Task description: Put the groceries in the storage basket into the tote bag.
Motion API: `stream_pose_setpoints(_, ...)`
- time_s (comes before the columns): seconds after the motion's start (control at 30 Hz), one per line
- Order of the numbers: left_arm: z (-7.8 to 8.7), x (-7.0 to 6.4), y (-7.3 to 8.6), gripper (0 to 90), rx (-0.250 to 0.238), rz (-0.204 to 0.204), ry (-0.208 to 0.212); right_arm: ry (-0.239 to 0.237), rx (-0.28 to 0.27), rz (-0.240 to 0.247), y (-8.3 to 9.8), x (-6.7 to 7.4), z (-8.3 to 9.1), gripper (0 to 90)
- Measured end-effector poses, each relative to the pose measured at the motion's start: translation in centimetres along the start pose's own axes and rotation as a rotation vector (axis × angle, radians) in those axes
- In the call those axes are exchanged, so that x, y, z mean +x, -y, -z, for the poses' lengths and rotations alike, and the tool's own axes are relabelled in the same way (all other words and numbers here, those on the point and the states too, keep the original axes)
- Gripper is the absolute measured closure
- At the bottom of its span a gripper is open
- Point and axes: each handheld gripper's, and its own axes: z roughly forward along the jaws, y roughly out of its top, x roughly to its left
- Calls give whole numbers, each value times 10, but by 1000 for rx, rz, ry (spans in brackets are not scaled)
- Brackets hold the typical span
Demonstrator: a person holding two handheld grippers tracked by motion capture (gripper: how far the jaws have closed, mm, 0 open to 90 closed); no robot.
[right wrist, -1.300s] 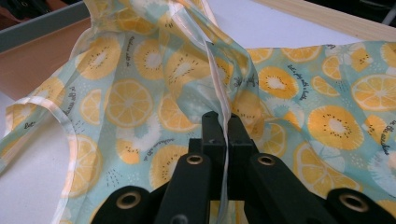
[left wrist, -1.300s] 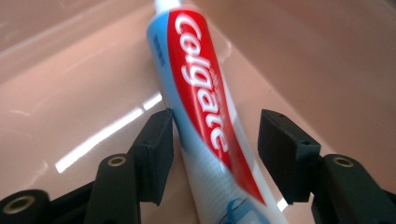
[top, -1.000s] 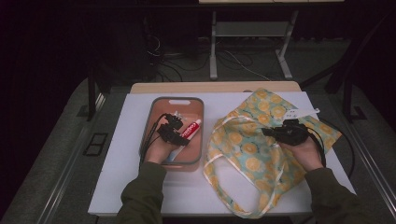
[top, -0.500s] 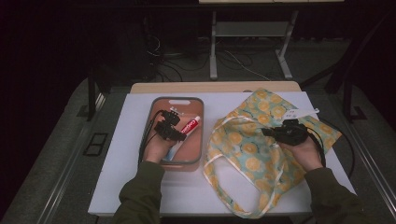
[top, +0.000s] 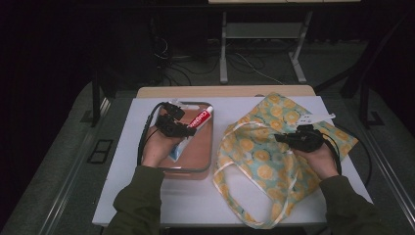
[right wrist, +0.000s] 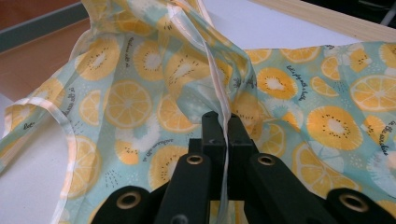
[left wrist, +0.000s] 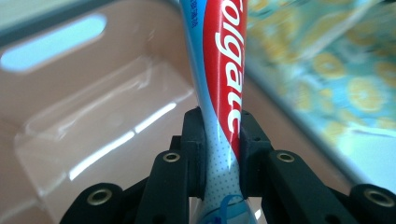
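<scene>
left gripper point(top: 188, 128) clamped on the toothpaste point(top: 199, 118), tube pinched between both jaws, held above the tray point(top: 205, 159) at the table's point(top: 127, 196) left side. tube sticks out past the jaws toward the far right, red and blue print facing up. right gripper point(top: 280, 138) closed on the bag's point(top: 264, 161) white-edged rim, fabric bunched up at the jaws. bag lies flat right of the tray, handles trailing toward the near edge.
</scene>
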Motion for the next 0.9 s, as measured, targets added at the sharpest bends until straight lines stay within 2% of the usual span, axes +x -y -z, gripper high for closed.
stream_pose_setpoints(0.17,4,-25,-6,756,-22,-37,66,1,-2,1,0,0,0,890)
stream_pose_setpoints(0.3,4,-48,-12,756,-46,-79,109,2,-4,1,0,0,0,891)
stream_pose_setpoints(0.4,1,-66,-16,756,-46,-117,139,2,-4,1,0,0,1,891)
stream_pose_setpoints(0.5,-8,-80,-20,757,-39,-133,168,2,-4,2,0,-1,0,890)
stream_pose_setpoints(0.7,-35,-107,-21,757,1,-162,169,4,-8,-1,0,-1,2,890)
stream_pose_setpoints(0.9,-62,-134,-22,756,44,-185,203,4,-21,-10,0,-4,5,890)
